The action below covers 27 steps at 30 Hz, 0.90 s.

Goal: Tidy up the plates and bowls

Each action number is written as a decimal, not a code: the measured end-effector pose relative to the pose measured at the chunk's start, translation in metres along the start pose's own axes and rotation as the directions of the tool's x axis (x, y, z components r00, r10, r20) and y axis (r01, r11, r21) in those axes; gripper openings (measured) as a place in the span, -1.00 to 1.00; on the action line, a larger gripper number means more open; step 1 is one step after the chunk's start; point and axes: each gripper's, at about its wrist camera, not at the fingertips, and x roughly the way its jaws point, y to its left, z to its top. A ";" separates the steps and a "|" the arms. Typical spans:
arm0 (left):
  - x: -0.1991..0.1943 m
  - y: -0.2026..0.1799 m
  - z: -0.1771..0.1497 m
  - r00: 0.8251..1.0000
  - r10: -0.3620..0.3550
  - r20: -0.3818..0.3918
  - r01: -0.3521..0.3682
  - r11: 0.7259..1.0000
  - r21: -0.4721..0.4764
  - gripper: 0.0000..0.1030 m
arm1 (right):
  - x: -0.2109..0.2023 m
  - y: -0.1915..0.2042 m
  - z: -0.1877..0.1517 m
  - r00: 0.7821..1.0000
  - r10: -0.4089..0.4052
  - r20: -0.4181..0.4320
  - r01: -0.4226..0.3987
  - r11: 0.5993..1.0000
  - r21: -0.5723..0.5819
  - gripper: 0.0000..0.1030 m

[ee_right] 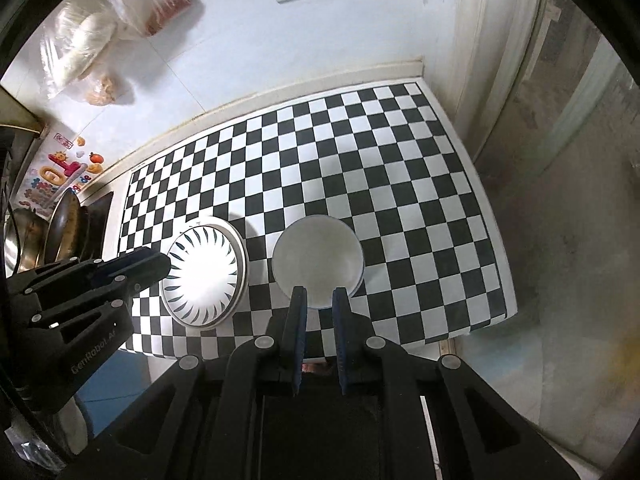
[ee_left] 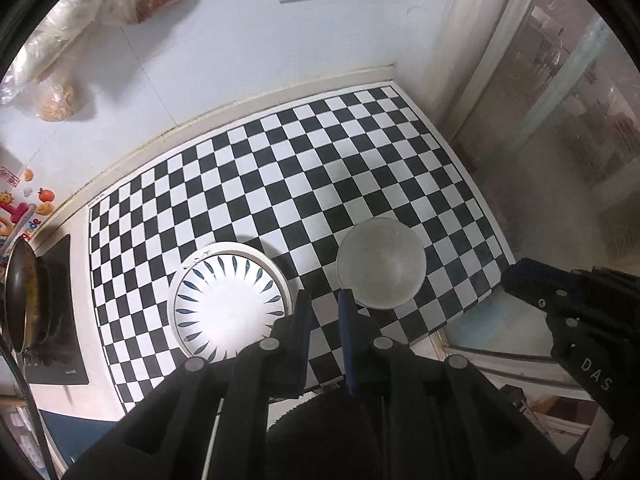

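- Patterned plate [ee_left: 230, 304] and plain bowl [ee_left: 380, 264] sit side by side, apart, on the checkered worktop [ee_left: 280, 160].
- Left tongs [ee_left: 326, 300] and right tongs [ee_right: 320, 298] hover above, both clenched and empty.
- Likely next: spread tongs before descending, grip rims squarely.

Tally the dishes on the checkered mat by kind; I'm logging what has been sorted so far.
Plates: 2, stacked: patterned plate on a plain white plate
Bowls: 1, white bowl
Total: 3
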 end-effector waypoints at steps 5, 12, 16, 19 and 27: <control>-0.007 -0.001 -0.003 1.000 0.003 0.022 -0.003 1.000 0.001 -0.76 | -0.008 -0.002 -0.004 1.000 -0.010 0.017 0.010 1.000 0.009 -0.72; -0.012 -0.002 -0.004 0.999 0.003 0.047 -0.003 1.000 0.005 -0.76 | -0.010 -0.009 -0.007 1.000 -0.013 0.023 0.012 0.999 0.033 -0.72; -0.006 0.002 -0.002 0.999 -0.001 0.051 0.002 1.000 -0.018 -0.63 | -0.008 -0.013 -0.006 1.000 -0.010 0.022 0.009 0.999 0.042 -0.33; 0.005 0.005 0.002 0.999 -0.019 0.036 0.021 0.999 -0.040 -0.56 | -0.001 -0.021 -0.004 0.999 0.023 0.030 -0.025 0.997 0.072 0.69; 0.076 0.016 0.025 0.983 -0.158 -0.089 0.145 0.979 -0.143 -0.56 | 0.056 -0.055 0.004 0.999 -0.007 -0.036 0.012 0.988 0.154 0.69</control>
